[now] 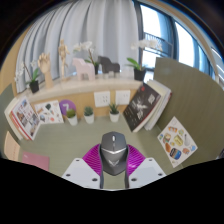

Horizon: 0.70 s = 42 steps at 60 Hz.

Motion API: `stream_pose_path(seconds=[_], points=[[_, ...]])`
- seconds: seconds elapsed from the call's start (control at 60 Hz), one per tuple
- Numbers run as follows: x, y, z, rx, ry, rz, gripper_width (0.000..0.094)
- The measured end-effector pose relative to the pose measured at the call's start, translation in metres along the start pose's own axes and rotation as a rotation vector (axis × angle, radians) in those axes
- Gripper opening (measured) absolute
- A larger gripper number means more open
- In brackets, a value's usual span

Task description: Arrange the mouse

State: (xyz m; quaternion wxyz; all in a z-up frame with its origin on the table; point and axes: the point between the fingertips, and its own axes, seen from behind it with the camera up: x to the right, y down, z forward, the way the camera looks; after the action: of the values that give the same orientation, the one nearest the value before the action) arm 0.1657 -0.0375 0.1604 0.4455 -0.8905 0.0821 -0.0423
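1. The gripper (113, 172) holds a grey mouse (113, 152) between its two fingers; the magenta pads (96, 158) press against both sides of it, so the fingers are closed on the mouse.
2. The mouse is lifted above the table (60, 140), nose pointing forward.
3. Beyond it, small potted plants (88, 116) stand in a row.
4. An open magazine (24, 118) lies to the left, a dark book (143, 105) leans at right.
5. White orchids (84, 50) stand by the window (165, 35).
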Motion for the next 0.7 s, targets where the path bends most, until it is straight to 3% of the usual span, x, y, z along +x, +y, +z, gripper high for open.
stream_pose_path(seconds=[0.167,0.333,0.5,0.7], points=[[-0.109,-0.1,-0.084,0.196,-0.042,0.014,0.0281],[-0.247,-0.122,-0.128,0.261,-0.152,-0.028,0.0281],[-0.367,-0.048,-0.098,0.139,-0.269,-0.087,0.0279],[-0.428,0.085,-0.022,-0.108,-0.27,-0.155,0.028]])
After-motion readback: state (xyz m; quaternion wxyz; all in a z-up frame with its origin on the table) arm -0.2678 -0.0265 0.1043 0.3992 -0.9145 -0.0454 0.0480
